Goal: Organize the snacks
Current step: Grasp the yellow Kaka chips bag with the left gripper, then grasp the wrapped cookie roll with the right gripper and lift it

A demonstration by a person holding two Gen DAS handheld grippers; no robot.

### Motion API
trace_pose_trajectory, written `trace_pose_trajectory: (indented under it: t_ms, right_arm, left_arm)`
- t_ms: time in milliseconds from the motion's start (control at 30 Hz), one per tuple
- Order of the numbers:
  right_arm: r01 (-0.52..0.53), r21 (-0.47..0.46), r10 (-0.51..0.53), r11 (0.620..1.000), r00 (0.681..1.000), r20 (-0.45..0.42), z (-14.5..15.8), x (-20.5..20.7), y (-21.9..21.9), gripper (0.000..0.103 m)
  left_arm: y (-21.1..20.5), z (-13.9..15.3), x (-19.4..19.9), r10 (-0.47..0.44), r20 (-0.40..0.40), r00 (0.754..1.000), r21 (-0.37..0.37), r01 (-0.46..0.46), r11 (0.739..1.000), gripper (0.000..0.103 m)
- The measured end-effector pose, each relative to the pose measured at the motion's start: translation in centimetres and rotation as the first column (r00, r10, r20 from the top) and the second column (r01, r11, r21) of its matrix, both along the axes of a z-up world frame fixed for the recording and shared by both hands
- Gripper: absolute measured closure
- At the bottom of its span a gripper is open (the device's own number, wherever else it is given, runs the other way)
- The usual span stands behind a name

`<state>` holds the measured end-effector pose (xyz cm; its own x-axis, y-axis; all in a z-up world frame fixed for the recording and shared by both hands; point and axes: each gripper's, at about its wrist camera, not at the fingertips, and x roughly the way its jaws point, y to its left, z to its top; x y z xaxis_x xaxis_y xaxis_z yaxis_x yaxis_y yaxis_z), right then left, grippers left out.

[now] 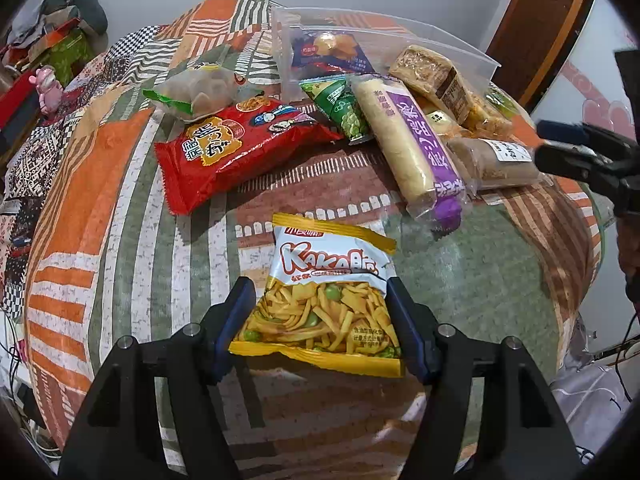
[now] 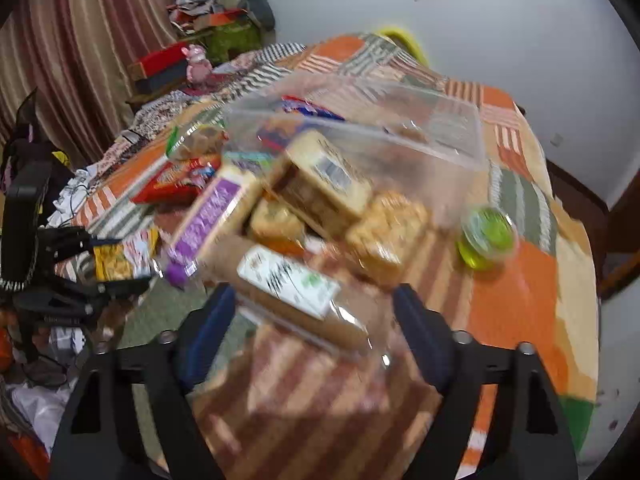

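The left tool (image 1: 318, 316) squeezes the yellow snack bag (image 1: 326, 300) low in the middle, long side pointing up the frame. Only the right view shows the right tool (image 2: 314, 322), open over a wrapped cake (image 2: 298, 292) on the bench (image 2: 516, 300).

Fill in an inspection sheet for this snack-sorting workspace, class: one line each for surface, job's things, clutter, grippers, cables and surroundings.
Surface: patchwork cloth, orange, green and white, covers the table.
Job's things: yellow snack packet; red packet; purple-labelled roll; green pea packet; wrapped cakes piled against a clear plastic bin; green cup.
Clutter: pink toy and boxes at the far edge.
Grippers: left gripper has its pads against the yellow packet's sides; right gripper stands open, astride a wrapped bar; blur hides any contact.
Cables: dark wires hang off the table's edge.
Surroundings: pale wall, striped curtain.
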<state>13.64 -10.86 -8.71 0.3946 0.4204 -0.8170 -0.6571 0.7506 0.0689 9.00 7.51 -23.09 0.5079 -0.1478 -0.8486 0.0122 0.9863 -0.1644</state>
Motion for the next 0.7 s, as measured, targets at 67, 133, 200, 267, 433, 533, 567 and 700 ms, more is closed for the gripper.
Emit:
trace_pose_trajectory:
  t_ms: [67, 133, 200, 267, 433, 533, 567, 700]
  right_arm:
    - [-0.036, 0.0, 0.036, 0.999, 0.999, -0.018, -0.5, 0.6, 1.1, 0.022]
    - [-0.079, -0.009, 0.079, 0.997, 0.995, -0.054, -1.6, 1.2, 2.4, 0.022]
    - [-0.107, -0.022, 0.104, 0.994, 0.989, -0.108, -2.9, 1.8, 3.2, 0.021]
    - [-0.124, -0.029, 0.119, 0.992, 0.984, -0.134, -3.7, 1.9, 3.7, 0.019]
    - [-0.134, -0.063, 0.124, 0.989, 0.983, -0.132, -3.5, 1.0, 2.9, 0.038]
    - [-0.116, -0.085, 0.106, 0.99, 0.988, -0.109, -3.3, 0.1, 2.0, 0.046]
    - [-0.108, -0.088, 0.099, 0.99, 0.99, -0.104, -3.2, -0.2, 1.8, 0.047]
    - [-0.077, -0.105, 0.069, 0.991, 0.995, -0.077, -2.8, -1.6, 1.1, 0.056]
  left_arm:
    - [0.1, 0.0, -0.1, -0.001, -0.002, 1.0, 0.002, 0.001, 1.0, 0.037]
    - [0.2, -0.1, 0.0, -0.001, -0.004, 1.0, 0.0, 0.001, 1.0, 0.037]
    - [0.3, -0.2, 0.3, 0.0, -0.006, 1.0, -0.002, 0.0, 1.0, 0.037]
    - [0.3, -0.2, 0.3, 0.0, -0.005, 1.0, -0.001, 0.0, 1.0, 0.037]
    - [0.4, -0.3, 0.4, 0.0, -0.004, 1.0, -0.002, 0.0, 1.0, 0.037]
    - [0.2, -0.1, 0.3, -0.001, 0.005, 1.0, -0.003, 0.001, 1.0, 0.037]
    - [0.1, 0.0, 0.2, 0.001, 0.01, 1.0, -0.001, -0.001, 1.0, 0.038]
    - [-0.1, 0.7, 0.1, 0.002, 0.032, 0.999, 0.009, -0.003, 1.0, 0.043]
